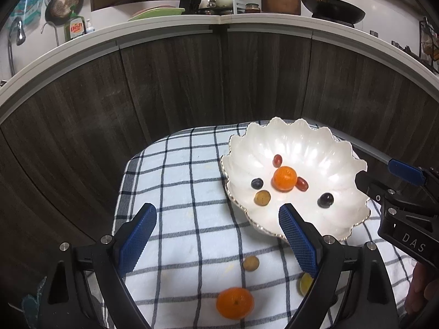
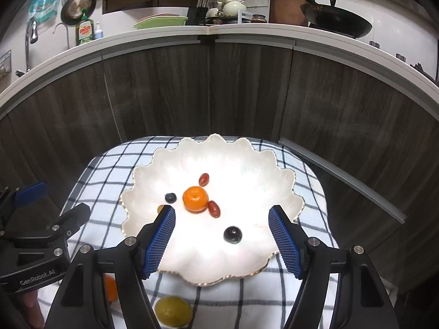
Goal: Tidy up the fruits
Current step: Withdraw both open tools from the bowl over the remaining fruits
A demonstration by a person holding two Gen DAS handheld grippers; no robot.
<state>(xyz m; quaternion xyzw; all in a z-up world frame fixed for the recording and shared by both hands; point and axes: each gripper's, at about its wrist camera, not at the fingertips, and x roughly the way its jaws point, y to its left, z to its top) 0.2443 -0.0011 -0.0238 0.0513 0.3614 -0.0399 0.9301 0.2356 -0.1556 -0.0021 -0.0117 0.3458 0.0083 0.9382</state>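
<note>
Both tools are black plastic. The left gripper (image 1: 216, 216) has two angled fingers faced with blue ridged pads (image 1: 137, 240) and round silver screws at the joints. The right gripper (image 2: 222, 219) matches, its pads (image 2: 160, 242) a fine blue mesh. White lettering marks their bodies: "DAS" on one, "GenRobot.AI" on the other.

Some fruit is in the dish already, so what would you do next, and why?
Probably lower the left gripper, jaws open and empty, onto the orange lying on the checked cloth below it. It lies outside the white dish.
</note>
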